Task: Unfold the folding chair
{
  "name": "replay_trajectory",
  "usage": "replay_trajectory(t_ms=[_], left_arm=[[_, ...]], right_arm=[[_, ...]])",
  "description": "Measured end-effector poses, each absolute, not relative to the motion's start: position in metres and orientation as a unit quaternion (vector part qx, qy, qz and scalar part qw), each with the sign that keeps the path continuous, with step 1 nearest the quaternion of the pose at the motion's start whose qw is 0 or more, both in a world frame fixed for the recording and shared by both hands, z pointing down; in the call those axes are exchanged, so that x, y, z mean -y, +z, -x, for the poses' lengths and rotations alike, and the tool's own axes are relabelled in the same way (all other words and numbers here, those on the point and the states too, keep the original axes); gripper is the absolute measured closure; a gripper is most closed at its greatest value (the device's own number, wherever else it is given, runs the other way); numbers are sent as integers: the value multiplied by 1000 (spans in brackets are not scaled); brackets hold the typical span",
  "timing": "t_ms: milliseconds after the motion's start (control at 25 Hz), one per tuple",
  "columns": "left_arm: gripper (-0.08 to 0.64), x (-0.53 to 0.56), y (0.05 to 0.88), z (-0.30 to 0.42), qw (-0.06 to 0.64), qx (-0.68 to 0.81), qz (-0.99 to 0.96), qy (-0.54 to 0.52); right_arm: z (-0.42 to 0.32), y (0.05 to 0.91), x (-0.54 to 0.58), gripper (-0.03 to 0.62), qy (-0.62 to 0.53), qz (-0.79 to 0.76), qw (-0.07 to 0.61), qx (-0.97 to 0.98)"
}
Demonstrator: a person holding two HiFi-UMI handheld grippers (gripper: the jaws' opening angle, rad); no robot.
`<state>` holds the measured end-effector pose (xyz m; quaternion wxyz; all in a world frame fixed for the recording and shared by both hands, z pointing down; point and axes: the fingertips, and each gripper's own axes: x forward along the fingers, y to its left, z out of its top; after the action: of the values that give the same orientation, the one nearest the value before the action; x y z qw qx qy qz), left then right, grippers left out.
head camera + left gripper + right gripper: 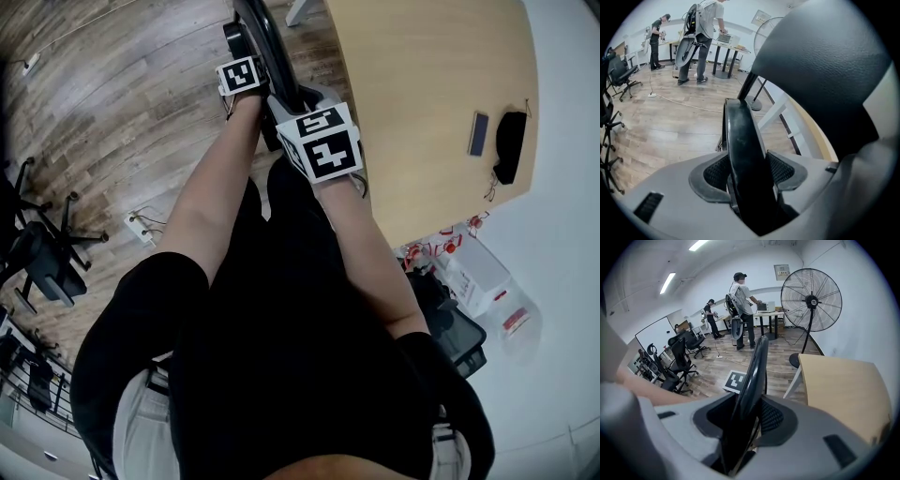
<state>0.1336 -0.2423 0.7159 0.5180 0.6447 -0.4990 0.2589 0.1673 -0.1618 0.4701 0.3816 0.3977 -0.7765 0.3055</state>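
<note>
The chair (274, 52) stands folded and upright on the floor (141, 112), beside the bench (422, 94) and just in front of the person. The left tool (747, 173) is clenched on its thin black rim, a pad pressing each side. The right tool (743, 420) grasps the same rim a little nearer the person. Two holds on one edge probably steady the frame, so one tool can anchor it while the other pulls a panel away.
</note>
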Motion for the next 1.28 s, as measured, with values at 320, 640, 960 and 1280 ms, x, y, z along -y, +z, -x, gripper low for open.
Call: replay_trajectory(t_ms=[320, 640, 960, 1280], left_arm=[[383, 248, 700, -122, 501, 511, -652, 251], [387, 244, 706, -96, 507, 502, -661, 233], [387, 236, 717, -60, 513, 487, -670, 224], [385, 228, 718, -34, 524, 472, -677, 209]], right_arm=[[-169, 471, 162, 460, 307, -397, 381, 776], [-157, 471, 159, 460, 314, -392, 374, 780], [-124, 469, 151, 454, 316, -379, 362, 791], [-92, 471, 143, 449, 315, -363, 361, 799]])
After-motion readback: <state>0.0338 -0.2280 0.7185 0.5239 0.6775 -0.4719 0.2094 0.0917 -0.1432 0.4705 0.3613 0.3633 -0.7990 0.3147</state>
